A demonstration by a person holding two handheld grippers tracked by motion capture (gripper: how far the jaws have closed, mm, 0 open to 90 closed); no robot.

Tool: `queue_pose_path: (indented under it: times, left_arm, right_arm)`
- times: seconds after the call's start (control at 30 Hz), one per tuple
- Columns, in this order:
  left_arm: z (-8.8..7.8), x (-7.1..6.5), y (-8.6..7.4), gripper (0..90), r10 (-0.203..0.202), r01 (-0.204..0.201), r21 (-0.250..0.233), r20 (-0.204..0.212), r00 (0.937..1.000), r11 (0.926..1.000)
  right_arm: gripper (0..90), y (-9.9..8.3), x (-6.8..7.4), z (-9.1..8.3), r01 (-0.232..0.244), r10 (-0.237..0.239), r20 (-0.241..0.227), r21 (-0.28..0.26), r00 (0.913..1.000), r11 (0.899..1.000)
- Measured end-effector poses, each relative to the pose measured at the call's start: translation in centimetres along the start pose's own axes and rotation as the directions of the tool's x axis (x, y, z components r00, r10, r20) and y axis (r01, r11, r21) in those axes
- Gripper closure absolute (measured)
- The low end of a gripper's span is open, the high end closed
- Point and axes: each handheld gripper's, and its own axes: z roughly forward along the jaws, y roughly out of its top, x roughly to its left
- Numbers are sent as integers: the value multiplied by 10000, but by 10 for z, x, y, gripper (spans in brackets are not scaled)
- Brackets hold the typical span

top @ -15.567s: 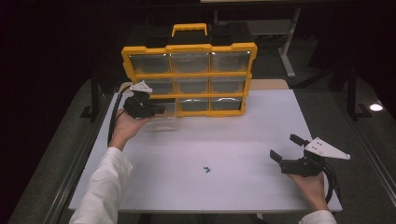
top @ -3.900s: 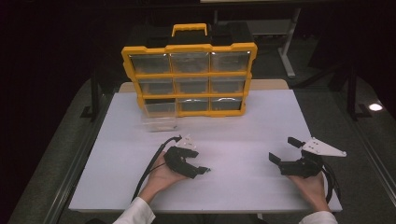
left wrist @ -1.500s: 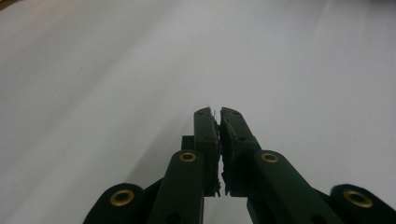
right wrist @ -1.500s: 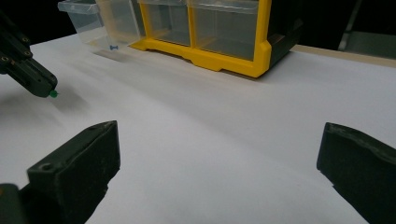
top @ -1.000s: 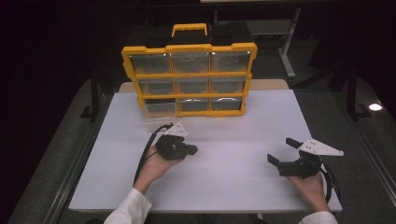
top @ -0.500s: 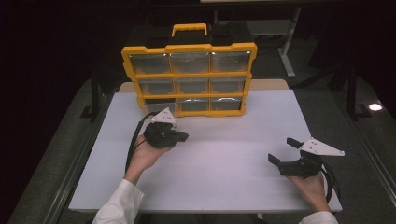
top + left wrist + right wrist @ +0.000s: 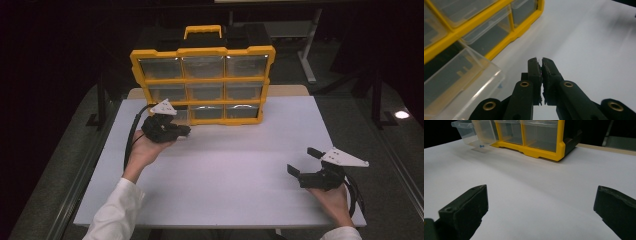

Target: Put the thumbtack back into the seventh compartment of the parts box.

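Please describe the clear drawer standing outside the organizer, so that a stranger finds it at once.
A yellow organizer stands at the table's far edge. The clear drawer stands on the table at its lower left corner, by the left gripper. Unlike the other drawers, it is pulled out of the frame.

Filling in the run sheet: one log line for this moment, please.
left gripper: shut beside clear plastic drawer | right gripper: open over white table

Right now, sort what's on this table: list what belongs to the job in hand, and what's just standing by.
In the job:
- left gripper, jaws shut
- clear drawer pulled out of the organizer
- yellow drawer organizer
- tiny blue part in that drawer

Standing by:
- right gripper, jaws open, resting on the white table
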Motion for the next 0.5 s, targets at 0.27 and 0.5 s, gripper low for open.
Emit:
queue_pose_path:
  times: [0.27, 0.5]
  left_arm:
    - [-2, 23, -2, 859, -516, 516, -10, -404, 9978, 9987]
    - [-8, 38, -5, 859, -936, 914, -305, -797, 9924, 9953]
  right_arm:
    - [0, 0, 0, 0, -12, 12, 32, 52, 10000, 10000]
    - [0, -1, 1, 1, -10, 9, 18, 116, 10000, 9999]
